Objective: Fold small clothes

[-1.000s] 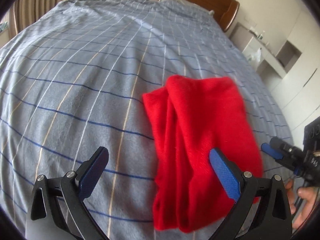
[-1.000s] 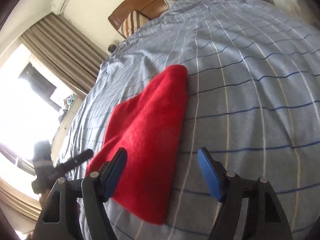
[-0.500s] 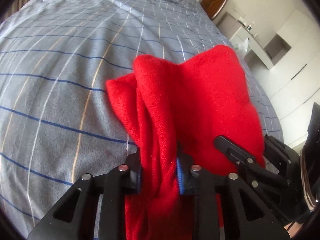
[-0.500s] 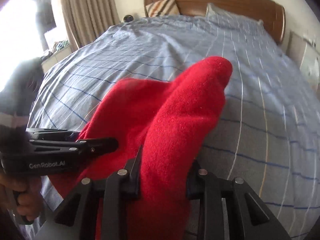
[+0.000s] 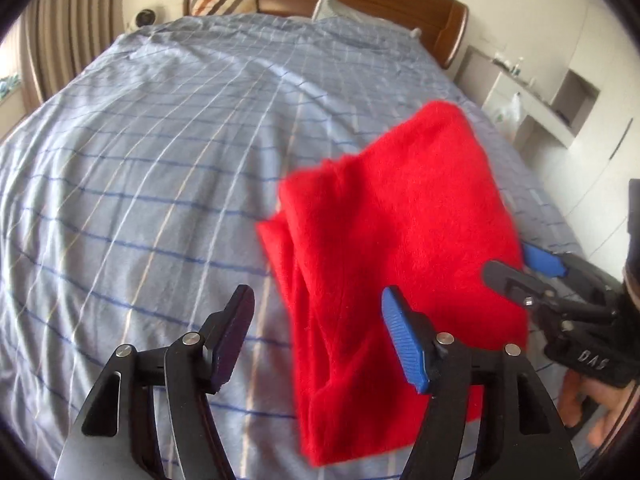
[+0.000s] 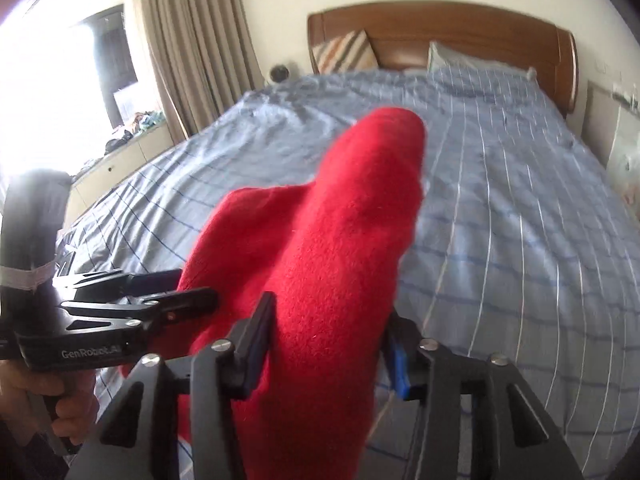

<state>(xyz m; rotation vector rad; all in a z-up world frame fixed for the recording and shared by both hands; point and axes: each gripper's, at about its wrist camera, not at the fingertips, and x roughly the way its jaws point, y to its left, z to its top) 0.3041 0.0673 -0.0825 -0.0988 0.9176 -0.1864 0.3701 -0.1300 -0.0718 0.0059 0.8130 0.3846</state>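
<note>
A folded red fleece garment lies on the blue checked bedspread near the bed's near edge. My left gripper is open; its right fingertip overlaps the garment's left side and holds nothing. In the right wrist view the garment bulges up between the fingers of my right gripper, which sit against its sides, partly apart. The right gripper also shows in the left wrist view at the garment's right edge. The left gripper shows in the right wrist view at the garment's left.
A wooden headboard with a striped pillow stands at the far end. Curtains and a window are to the left. White shelves line the right side of the bed.
My left gripper was shut on the garment's left fold half a second ago and has opened and let go. The right gripper's fingers have spread a little. Both cameras have pulled back and tilted up.
</note>
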